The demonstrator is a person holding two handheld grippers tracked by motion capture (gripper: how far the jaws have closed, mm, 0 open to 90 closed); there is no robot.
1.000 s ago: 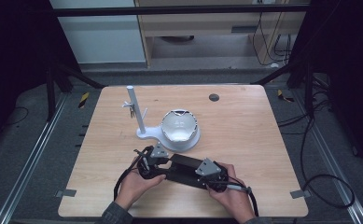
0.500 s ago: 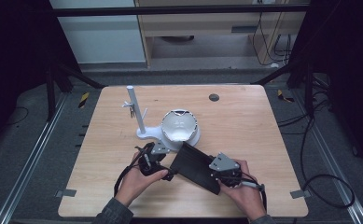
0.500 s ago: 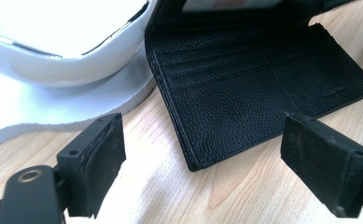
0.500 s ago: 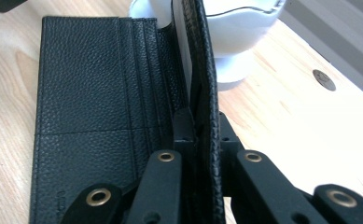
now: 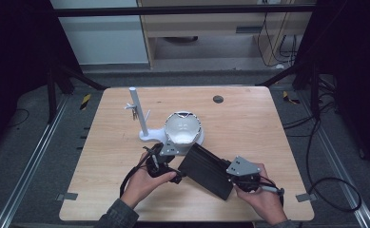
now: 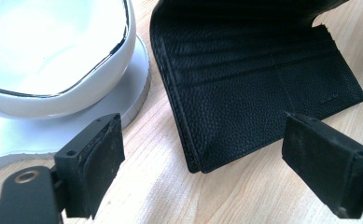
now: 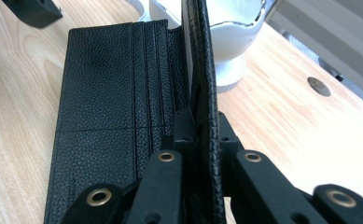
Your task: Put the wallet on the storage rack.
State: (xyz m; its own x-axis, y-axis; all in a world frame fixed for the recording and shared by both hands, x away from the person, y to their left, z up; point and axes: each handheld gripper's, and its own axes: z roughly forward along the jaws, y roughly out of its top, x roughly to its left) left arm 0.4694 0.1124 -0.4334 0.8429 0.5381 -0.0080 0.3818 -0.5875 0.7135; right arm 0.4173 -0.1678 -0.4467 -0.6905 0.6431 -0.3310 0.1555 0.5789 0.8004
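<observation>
My right gripper (image 7: 202, 126) pinches the wallet (image 5: 206, 168) flap near the tabletop's front edge; my left gripper (image 6: 202, 154), just spread, holds nothing. Lifting further may drag the wallet against the white bowl (image 5: 183, 127).

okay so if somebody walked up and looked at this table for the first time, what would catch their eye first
Most likely the black wallet lying open near the front of the wooden table, one flap lifted upright and pinched by the right gripper. Just behind it stands a white bowl on a white base with an upright post. The left gripper sits beside the wallet's corner, jaws wide and off it.
</observation>
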